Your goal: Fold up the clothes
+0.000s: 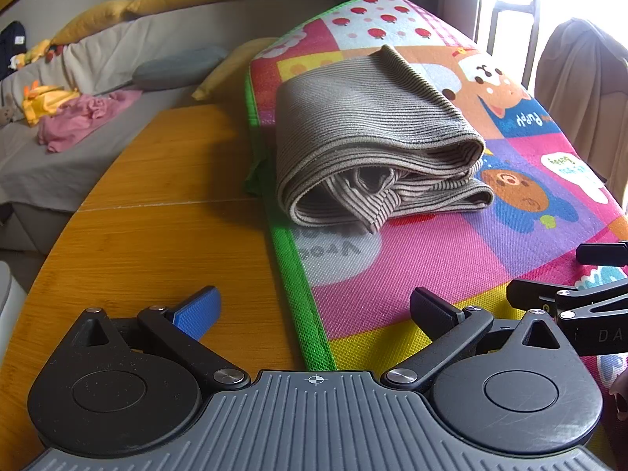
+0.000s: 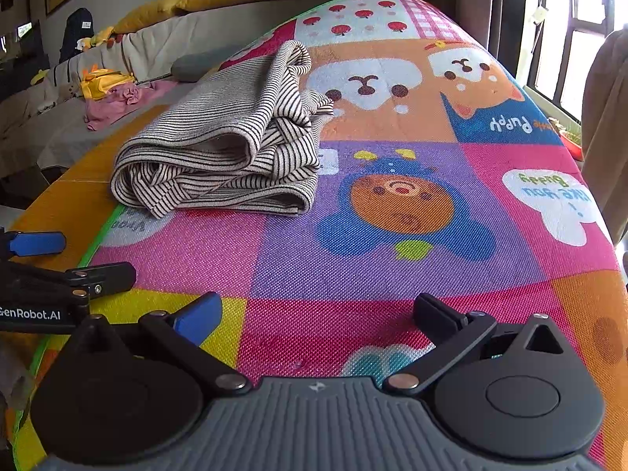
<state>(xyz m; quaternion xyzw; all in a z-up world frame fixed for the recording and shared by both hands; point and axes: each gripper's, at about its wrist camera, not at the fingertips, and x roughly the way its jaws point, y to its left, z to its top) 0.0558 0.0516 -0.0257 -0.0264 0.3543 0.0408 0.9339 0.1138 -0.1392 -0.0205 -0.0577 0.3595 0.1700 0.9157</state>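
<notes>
Left tool (image 1: 314,310) and right tool (image 2: 318,314) wide, empty, folded striped garment (image 2: 219,149) ahead on mat (image 2: 392,267)

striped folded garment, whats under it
The striped folded garment lies on the colourful cartoon-print play mat, near its green-edged left side, which covers the wooden table. The mat's print directly beneath it is hidden, as is anything tucked inside the folds.
</notes>
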